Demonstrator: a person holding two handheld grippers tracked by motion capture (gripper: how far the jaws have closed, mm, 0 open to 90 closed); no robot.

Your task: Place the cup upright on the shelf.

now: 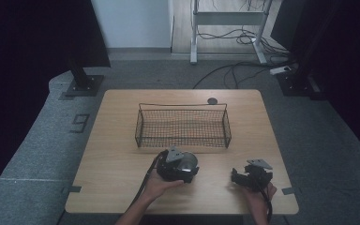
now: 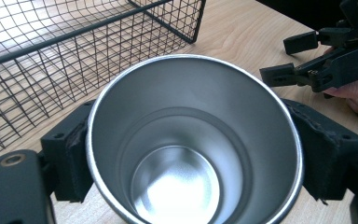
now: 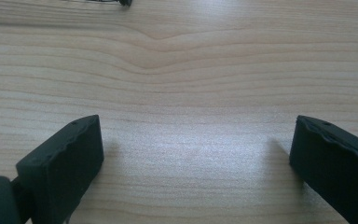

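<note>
A shiny steel cup [image 2: 191, 140] sits between the two black pads of my left gripper [image 2: 191, 156], which is shut on its sides; I look straight into its empty mouth. In the high view the cup [image 1: 190, 161] and left gripper [image 1: 180, 168] are just in front of the black wire basket [image 1: 183, 107]. Whether the cup rests on the table or hangs just above it I cannot tell. My right gripper [image 1: 238, 177] stands open near the table's front right, with nothing but bare wood between its pads [image 3: 65, 158].
The wire basket [image 2: 51, 60] is empty and stands mid-table, close behind the cup. The right gripper [image 2: 291, 58] shows off to the cup's right. A small dark disc [image 1: 212, 101] lies at the wooden table's [image 1: 117, 159] far edge.
</note>
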